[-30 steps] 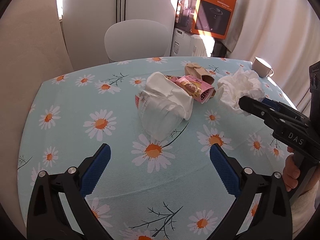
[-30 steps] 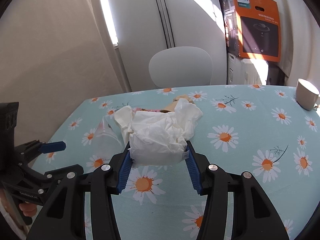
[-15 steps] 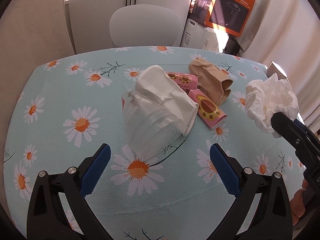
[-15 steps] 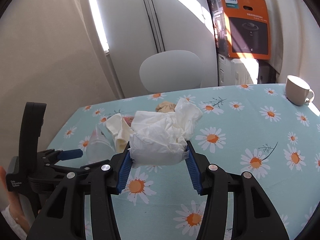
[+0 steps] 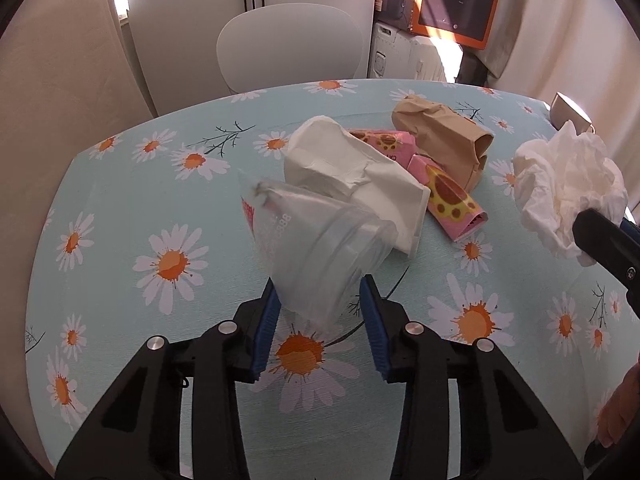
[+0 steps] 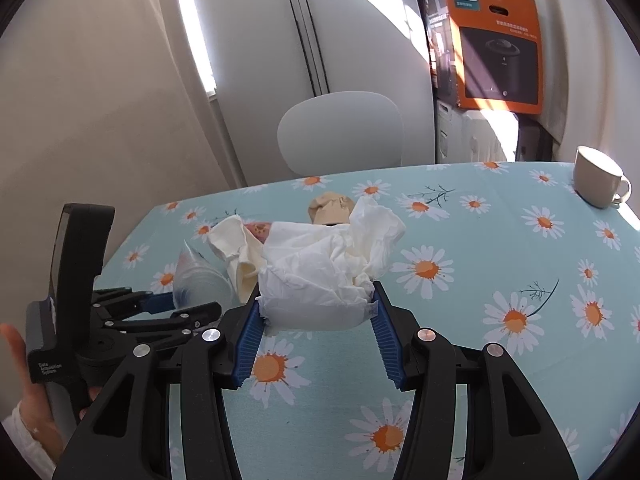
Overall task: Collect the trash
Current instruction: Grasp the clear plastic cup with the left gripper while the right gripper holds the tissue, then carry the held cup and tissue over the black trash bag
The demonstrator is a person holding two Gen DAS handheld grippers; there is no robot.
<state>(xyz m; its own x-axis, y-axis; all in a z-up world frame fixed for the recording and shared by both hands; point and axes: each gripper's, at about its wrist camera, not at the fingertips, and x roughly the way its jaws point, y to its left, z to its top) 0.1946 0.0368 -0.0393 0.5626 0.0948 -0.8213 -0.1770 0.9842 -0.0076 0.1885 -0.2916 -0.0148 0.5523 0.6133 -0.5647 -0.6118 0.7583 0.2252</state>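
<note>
My left gripper [image 5: 320,300] is shut on a clear plastic cup [image 5: 320,248] that lies on its side on the daisy tablecloth [image 5: 160,200]. Behind the cup lie a folded white paper bag [image 5: 352,172], a pink snack wrapper [image 5: 444,196] and a crumpled brown paper bag [image 5: 444,136]. My right gripper [image 6: 316,312] is shut on a wad of white tissue [image 6: 328,264] and holds it above the table; the wad also shows at the right of the left wrist view [image 5: 568,188]. The cup [image 6: 200,280] and the left gripper show at the left of the right wrist view.
A white mug [image 6: 598,178] stands at the table's far right edge. A white chair [image 6: 340,128] stands behind the table. An orange appliance box [image 6: 496,44] sits on a stack behind it. Curtains hang left and right.
My left gripper has moved forward to the cup and closed on it. My right gripper keeps its hold on the tissue wad and has lifted slightly.
</note>
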